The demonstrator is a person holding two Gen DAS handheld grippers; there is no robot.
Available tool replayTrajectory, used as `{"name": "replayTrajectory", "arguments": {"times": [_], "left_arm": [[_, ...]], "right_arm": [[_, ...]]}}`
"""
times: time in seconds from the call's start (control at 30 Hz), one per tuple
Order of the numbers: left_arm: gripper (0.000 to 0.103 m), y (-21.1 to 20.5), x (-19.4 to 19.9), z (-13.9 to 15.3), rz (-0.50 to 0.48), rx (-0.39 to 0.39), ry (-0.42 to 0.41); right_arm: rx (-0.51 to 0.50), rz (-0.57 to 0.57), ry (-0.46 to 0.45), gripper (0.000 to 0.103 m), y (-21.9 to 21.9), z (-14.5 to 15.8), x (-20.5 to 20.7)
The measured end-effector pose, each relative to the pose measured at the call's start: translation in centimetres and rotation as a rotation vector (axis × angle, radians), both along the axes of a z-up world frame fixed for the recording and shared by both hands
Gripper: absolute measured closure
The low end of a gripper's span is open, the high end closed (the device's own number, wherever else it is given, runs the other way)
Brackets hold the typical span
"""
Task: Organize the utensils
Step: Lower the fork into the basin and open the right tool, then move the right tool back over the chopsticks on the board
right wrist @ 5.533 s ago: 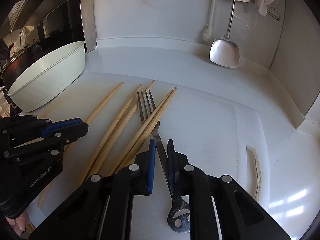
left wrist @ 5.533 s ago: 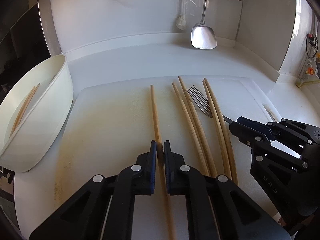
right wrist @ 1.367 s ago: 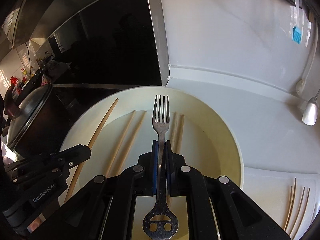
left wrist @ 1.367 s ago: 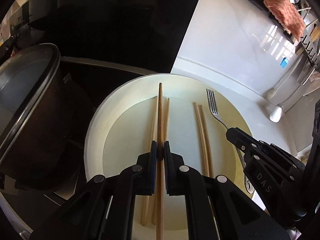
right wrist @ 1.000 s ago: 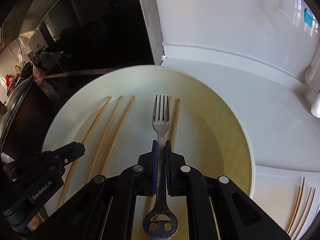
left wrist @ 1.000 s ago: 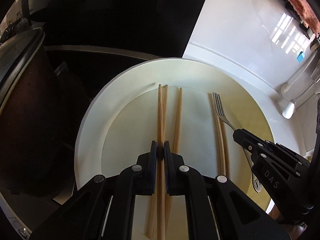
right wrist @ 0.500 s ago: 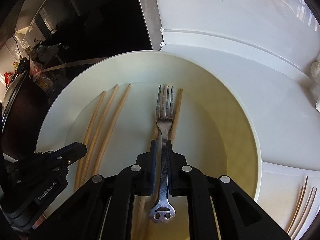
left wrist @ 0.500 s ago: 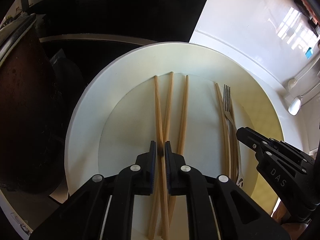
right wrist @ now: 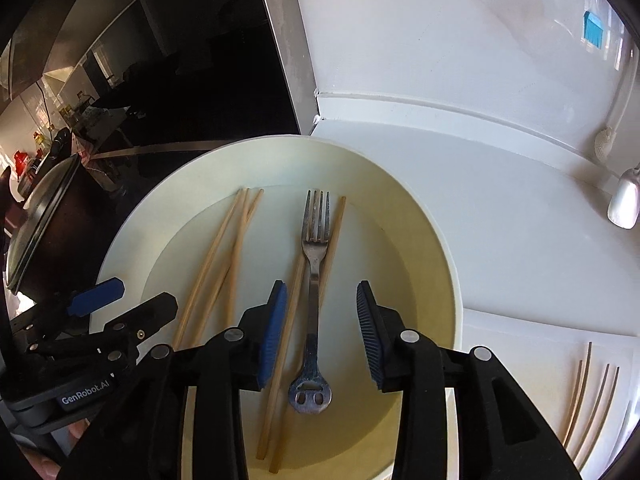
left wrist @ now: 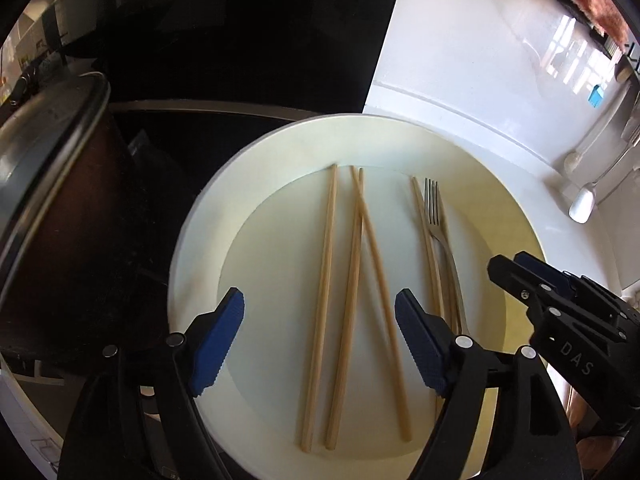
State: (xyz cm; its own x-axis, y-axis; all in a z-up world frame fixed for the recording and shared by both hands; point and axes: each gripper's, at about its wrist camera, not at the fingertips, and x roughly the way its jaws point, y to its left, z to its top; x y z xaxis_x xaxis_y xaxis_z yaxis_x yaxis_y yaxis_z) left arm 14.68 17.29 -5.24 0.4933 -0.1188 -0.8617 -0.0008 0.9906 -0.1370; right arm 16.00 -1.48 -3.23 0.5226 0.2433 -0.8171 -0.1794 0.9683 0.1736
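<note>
A cream bowl [left wrist: 192, 264] [right wrist: 436, 248] holds several wooden chopsticks and a metal fork. In the left wrist view three chopsticks [left wrist: 352, 264] lie loose on the bowl floor under my left gripper [left wrist: 320, 320], whose jaws are opening wide with nothing pressed between them. The fork [left wrist: 434, 216] [right wrist: 314, 276] lies flat on two more chopsticks [right wrist: 296, 304]. My right gripper [right wrist: 320, 312] hovers over the fork's handle, jaws opening, pads clear of it. Each gripper shows at the edge of the other's view.
A dark pot with a lid [left wrist: 44, 176] [right wrist: 36, 208] stands left of the bowl on a black cooktop. White counter and backsplash lie to the right, with a hanging spatula [right wrist: 624, 196]. Three chopsticks [right wrist: 588, 396] remain on the cutting board at right.
Both grippers went from shut to open over the bowl. The chopstick fell from the left gripper among the others; the fork dropped from the right gripper onto two chopsticks. Both grippers rose slightly.
</note>
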Motion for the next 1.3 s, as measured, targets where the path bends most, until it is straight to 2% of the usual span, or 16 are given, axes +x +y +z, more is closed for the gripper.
{"name": "replayTrajectory", "arguments": {"times": [0.23, 0.53, 0.8, 1.03, 1.3], "left_arm": [[0.026, 0.8, -1.7, 1.8, 0.009, 0.030, -0.024], [0.017, 1.4, -4.4, 4.4, 0.004, 0.050, -0.064], [0.013, 0.8, -7.2, 5.5, -0.041, 0.059, -0.099], [0.013, -3.2, -8.6, 6.1, -0.154, 0.058, -0.129], [0.013, -10.7, -10.6, 6.6, -0.277, 0.003, -0.159]], "right_arm": [[0.005, -0.022, -0.038, 0.061, -1.0, 1.5, -2.2], [0.007, -0.068, -0.065, 0.058, -1.8, 3.1, -6.0], [-0.005, -0.125, -0.092, 0.051, -3.0, 3.8, -11.2], [-0.011, -0.229, -0.080, 0.048, -6.7, 3.5, -15.4], [-0.028, -0.393, -0.069, 0.048, -14.6, 2.9, -20.3]]}}
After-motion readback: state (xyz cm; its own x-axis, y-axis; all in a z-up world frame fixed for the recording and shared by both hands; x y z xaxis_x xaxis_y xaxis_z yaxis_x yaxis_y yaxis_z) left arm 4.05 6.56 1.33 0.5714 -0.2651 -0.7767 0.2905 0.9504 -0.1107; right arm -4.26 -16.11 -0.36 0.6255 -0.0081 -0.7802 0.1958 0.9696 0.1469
